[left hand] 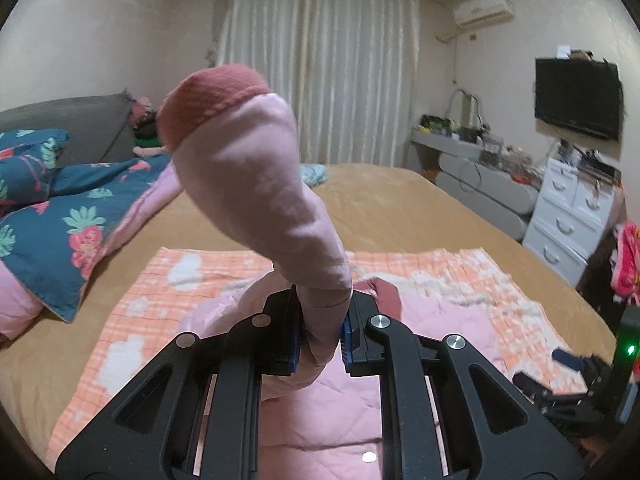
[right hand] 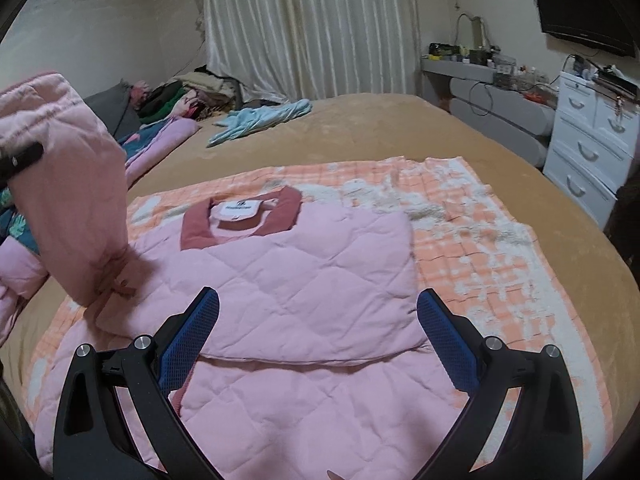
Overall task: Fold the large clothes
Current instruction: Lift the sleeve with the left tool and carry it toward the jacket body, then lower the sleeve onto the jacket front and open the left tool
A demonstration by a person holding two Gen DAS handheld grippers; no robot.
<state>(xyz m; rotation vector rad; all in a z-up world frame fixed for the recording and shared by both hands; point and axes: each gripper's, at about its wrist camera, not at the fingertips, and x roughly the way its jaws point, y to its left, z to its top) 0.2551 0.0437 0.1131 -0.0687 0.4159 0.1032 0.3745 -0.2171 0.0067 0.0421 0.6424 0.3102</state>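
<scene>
A pink quilted garment [right hand: 304, 264] with a dark red collar [right hand: 236, 224] lies on an orange checked blanket [right hand: 480, 248] on the bed, its right side folded in. My left gripper [left hand: 322, 334] is shut on the garment's left sleeve [left hand: 256, 184], which stands up in front of the camera with its dark red cuff [left hand: 212, 100] on top. The raised sleeve also shows in the right wrist view [right hand: 68, 184]. My right gripper [right hand: 318, 340] is open and empty, hovering over the garment's lower half.
A tan bed cover [right hand: 400, 132] spreads around the blanket. A blue flowered quilt [left hand: 72, 216] lies at the left. A light blue cloth [right hand: 264, 120] lies farther back. White drawers [right hand: 592, 132] and a grey desk [right hand: 492, 92] stand at the right.
</scene>
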